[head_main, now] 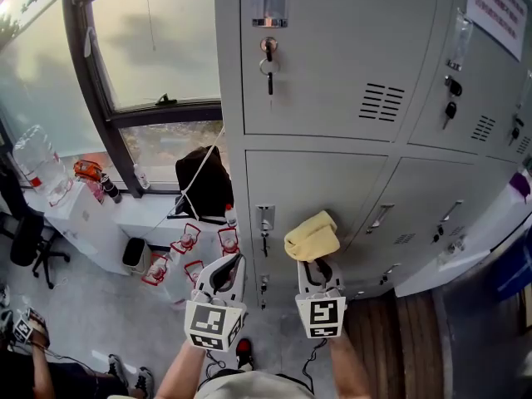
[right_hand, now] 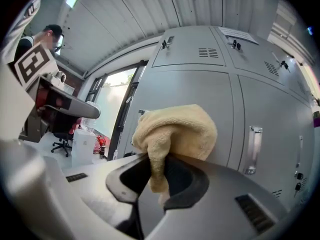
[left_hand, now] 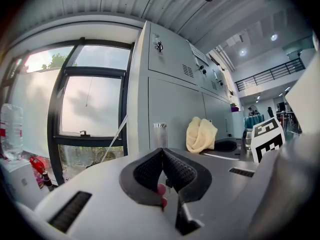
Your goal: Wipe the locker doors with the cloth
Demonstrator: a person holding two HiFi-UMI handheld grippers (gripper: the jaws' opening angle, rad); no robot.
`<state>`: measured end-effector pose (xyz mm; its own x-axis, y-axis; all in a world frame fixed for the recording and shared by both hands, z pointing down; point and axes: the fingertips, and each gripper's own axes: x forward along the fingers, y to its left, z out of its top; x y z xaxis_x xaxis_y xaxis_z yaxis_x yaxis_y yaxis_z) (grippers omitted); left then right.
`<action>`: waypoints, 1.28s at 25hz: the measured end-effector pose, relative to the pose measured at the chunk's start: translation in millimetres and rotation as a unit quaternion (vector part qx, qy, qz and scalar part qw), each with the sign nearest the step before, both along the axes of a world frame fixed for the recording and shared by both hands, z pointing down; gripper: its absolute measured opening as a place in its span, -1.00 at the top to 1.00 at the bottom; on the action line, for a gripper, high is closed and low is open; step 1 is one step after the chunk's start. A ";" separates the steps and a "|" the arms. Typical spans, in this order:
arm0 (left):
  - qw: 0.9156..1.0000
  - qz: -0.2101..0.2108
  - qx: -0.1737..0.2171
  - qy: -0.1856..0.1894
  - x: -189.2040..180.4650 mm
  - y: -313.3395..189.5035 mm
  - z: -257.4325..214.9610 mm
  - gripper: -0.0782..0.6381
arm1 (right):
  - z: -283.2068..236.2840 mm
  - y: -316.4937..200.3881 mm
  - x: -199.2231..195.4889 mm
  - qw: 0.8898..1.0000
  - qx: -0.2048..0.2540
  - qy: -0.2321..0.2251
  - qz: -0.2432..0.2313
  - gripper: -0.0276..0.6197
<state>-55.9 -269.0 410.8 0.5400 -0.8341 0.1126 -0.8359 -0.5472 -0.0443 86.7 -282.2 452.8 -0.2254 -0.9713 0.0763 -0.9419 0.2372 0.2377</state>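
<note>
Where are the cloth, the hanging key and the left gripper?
cloth (head_main: 312, 236), head view, middle of the yellow bundle.
key (head_main: 269, 80), head view, its dangling shaft.
left gripper (left_hand: 162, 156), left gripper view, between its closed tips.

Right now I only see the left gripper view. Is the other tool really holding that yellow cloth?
Observer: Yes. The right gripper view shows the right tool shut on the cloth, with a tail hanging between its jaws.
Operator: Is anything stuck on the doors?
Observer: Head view: a paper notice on the top-right door.
Operator: Anything down low?
Observer: Head view again: a dark bin, left of the lockers.
</note>
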 end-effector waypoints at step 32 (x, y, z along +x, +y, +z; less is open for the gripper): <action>0.996 -0.044 -0.071 -0.028 -28.2 -21.8 73.2 0.72 | 102.5 -52.1 -54.5 0.994 -0.088 -0.035 -0.058 0.66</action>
<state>-84.2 -290.8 484.0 0.4558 -0.8514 0.2595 -0.8790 -0.4764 -0.0194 32.2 -334.3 555.3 -0.3464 -0.9114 0.2221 -0.9184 0.3778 0.1176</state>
